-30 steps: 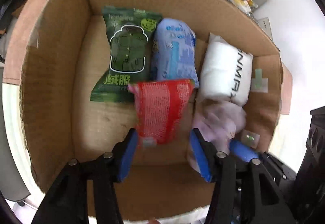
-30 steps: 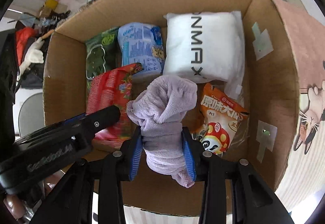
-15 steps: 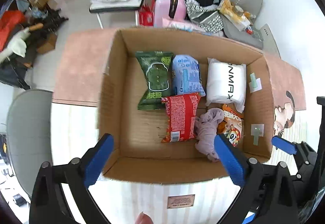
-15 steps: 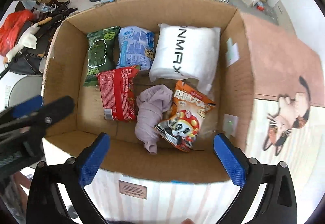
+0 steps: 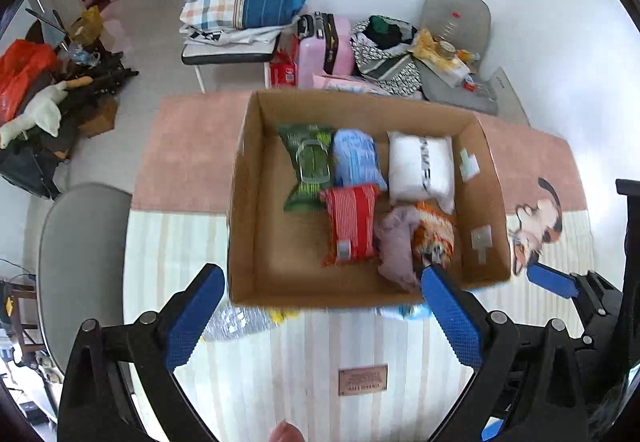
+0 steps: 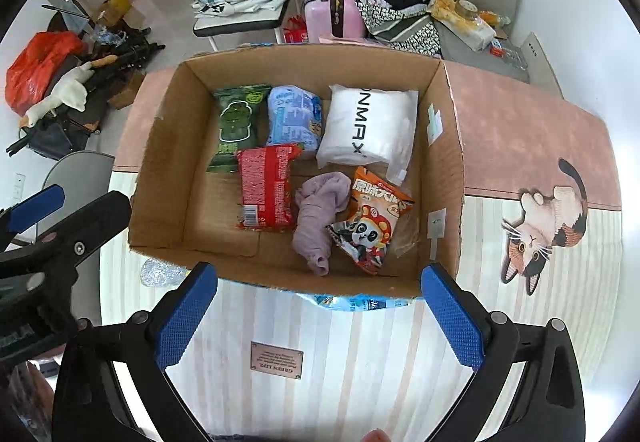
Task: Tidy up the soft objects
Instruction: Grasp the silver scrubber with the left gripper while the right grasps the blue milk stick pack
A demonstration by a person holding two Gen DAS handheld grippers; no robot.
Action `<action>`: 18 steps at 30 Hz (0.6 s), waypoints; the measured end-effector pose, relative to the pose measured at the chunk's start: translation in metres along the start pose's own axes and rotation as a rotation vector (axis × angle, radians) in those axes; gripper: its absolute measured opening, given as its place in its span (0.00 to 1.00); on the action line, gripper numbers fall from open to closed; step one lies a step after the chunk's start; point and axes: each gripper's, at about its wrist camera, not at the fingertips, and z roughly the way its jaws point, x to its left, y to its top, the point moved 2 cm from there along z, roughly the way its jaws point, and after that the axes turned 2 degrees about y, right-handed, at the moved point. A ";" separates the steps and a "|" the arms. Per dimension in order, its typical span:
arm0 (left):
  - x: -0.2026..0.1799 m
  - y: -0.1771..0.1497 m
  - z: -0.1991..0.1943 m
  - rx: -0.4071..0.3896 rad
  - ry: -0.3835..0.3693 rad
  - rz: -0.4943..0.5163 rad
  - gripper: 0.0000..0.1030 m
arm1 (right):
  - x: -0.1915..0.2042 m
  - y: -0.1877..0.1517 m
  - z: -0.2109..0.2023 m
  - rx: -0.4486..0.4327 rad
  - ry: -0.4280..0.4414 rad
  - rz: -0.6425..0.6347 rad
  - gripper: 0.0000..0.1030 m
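An open cardboard box [image 5: 248,242] [image 6: 168,161] sits on the table. Inside lie a green packet [image 6: 236,125], a blue packet [image 6: 294,117], a white pillow pack [image 6: 368,127], a red packet [image 6: 266,187], a lilac cloth [image 6: 318,215] and an orange panda snack bag [image 6: 370,217]. The same items show in the left wrist view, with the red packet [image 5: 352,222] and lilac cloth [image 5: 396,242]. My left gripper [image 5: 320,316] is open and empty, above the box's near edge. My right gripper [image 6: 318,316] is open and empty, likewise back from the box.
A clear plastic bag [image 6: 160,272] and a blue packet [image 6: 360,302] poke out under the box's near wall. The table mat has a cat picture [image 6: 540,226]. A grey chair [image 5: 80,262] stands left; a suitcase [image 5: 324,45], bedding and clutter lie beyond.
My right gripper let go of the lilac cloth, which now lies in the box. Both grippers opened wide and pulled up and back from the box.
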 end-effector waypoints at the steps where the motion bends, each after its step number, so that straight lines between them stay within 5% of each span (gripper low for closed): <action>1: 0.000 -0.011 0.001 -0.001 0.009 0.006 0.98 | 0.001 -0.007 0.000 -0.002 0.007 -0.009 1.00; 5: 0.000 -0.072 0.017 -0.057 0.206 0.038 0.98 | 0.005 -0.045 0.007 -0.033 0.024 -0.092 1.00; 7: 0.000 -0.095 0.037 -0.023 0.271 0.053 0.98 | 0.007 -0.067 0.022 -0.028 -0.021 -0.170 1.00; 11: 0.002 -0.130 0.090 0.119 0.296 0.063 0.98 | 0.004 -0.096 0.070 0.050 -0.106 -0.283 1.00; 18: 0.005 -0.152 0.130 0.121 0.370 0.149 0.98 | 0.003 -0.109 0.142 0.065 -0.227 -0.466 0.96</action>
